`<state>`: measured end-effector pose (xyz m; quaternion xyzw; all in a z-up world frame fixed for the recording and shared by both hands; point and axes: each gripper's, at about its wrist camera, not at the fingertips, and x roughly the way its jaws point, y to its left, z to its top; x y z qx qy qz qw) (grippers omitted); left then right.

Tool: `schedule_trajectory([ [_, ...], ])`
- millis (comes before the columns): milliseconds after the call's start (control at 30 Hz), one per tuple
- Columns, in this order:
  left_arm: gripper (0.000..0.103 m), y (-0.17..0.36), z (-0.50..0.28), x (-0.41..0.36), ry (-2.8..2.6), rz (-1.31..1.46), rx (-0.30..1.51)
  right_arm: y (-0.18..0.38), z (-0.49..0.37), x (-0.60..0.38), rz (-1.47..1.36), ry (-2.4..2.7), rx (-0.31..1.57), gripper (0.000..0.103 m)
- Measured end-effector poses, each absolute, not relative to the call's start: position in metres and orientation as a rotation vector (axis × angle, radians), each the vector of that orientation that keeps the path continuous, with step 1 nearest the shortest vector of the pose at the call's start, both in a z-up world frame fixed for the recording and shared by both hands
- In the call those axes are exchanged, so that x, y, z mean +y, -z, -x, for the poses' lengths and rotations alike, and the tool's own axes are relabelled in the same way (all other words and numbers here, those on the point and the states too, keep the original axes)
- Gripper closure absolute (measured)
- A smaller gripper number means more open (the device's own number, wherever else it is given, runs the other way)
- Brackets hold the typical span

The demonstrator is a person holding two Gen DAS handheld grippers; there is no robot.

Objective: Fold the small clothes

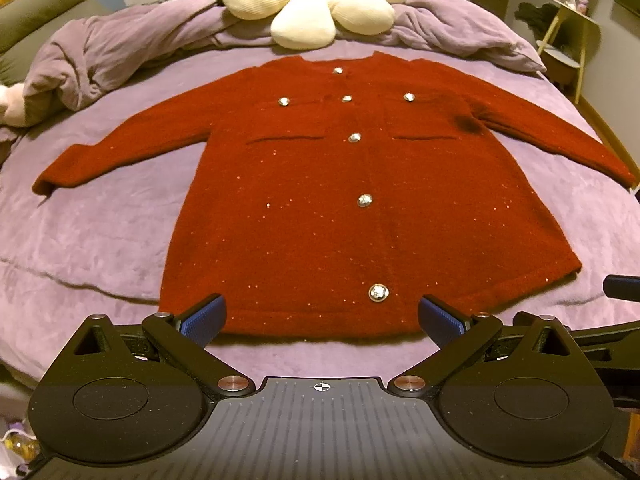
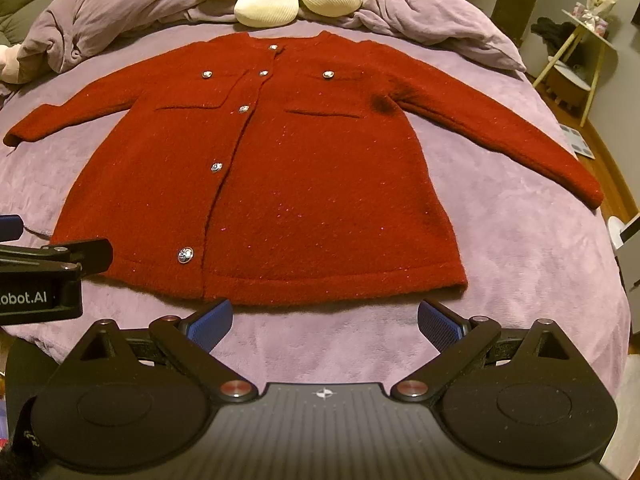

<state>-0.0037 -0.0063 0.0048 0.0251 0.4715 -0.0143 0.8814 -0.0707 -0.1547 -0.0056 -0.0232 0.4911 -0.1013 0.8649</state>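
Observation:
A small red knitted cardigan (image 1: 320,208) with silver buttons lies flat and face up on the purple bed cover (image 1: 100,240), both sleeves spread out to the sides. In the right wrist view the same cardigan (image 2: 304,184) fills the middle of the bed. My left gripper (image 1: 320,318) is open, its blue pads just over the cardigan's near hem with nothing held. My right gripper (image 2: 324,320) is open too, a little short of the hem over bare cover. The left gripper's body (image 2: 48,276) shows at the left edge of the right wrist view.
A cream flower-shaped cushion (image 1: 312,0) and a bunched purple duvet (image 1: 120,52) lie at the head of the bed. A small side table (image 2: 576,64) stands to the right of the bed. The bed edge runs just under both grippers.

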Motion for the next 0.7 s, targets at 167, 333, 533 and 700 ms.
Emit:
schedule_trajectory([
  [167, 0.0, -0.0047, 0.0052, -0.0073, 0.03, -0.053, 0.983, 0.0041, 0.0658, -0.1557, 0.05, 0.215, 1.028, 0.004],
  [333, 0.0, -0.0053, 0.0059, -0.0073, 0.028, -0.054, 0.98, 0.0045, 0.0652, -0.1548, 0.055, 0.222, 1.024, 0.004],
  [533, 0.0, -0.0046, 0.0055, -0.0072, 0.028, -0.05, 0.985, 0.0046, 0.0651, -0.154, 0.06, 0.228, 1.02, 0.004],
  [700, 0.0, -0.0046, 0.007, -0.006, 0.026, -0.048, 0.985, 0.0039, 0.0644, -0.1542, 0.063, 0.229, 1.019, 0.004],
])
